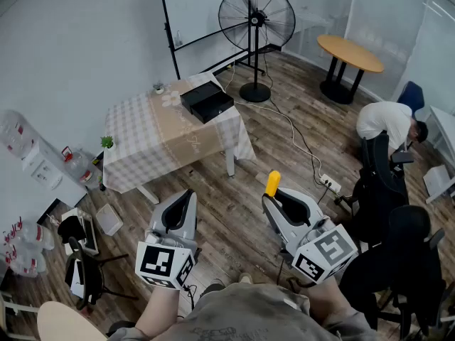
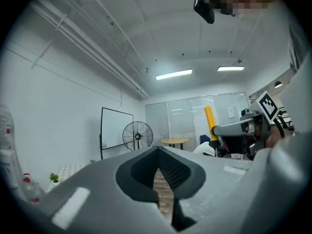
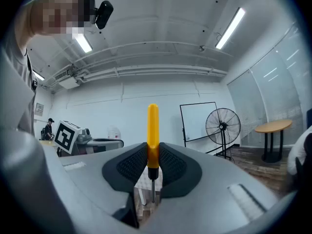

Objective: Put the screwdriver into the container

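Observation:
The yellow-handled screwdriver (image 1: 272, 183) stands upright between the jaws of my right gripper (image 1: 274, 199), which is shut on it over the wooden floor. In the right gripper view the handle of the screwdriver (image 3: 152, 128) rises above the pads and its thin metal shaft points down; the right gripper (image 3: 152, 155) clamps the handle's lower end. My left gripper (image 1: 186, 196) is shut with nothing in it, its pads meeting at the tips (image 2: 158, 150). The black open container (image 1: 206, 101) sits on the far right corner of a checked-cloth table (image 1: 153, 144), well ahead of both grippers.
A large standing fan (image 1: 256, 20) is behind the table, with cables and a power strip (image 1: 328, 183) on the floor. A round wooden table (image 1: 348, 52) stands far right. A person (image 1: 387, 123) bends over near black office chairs (image 1: 387, 212). Water bottles (image 1: 78, 168) and clutter lie left.

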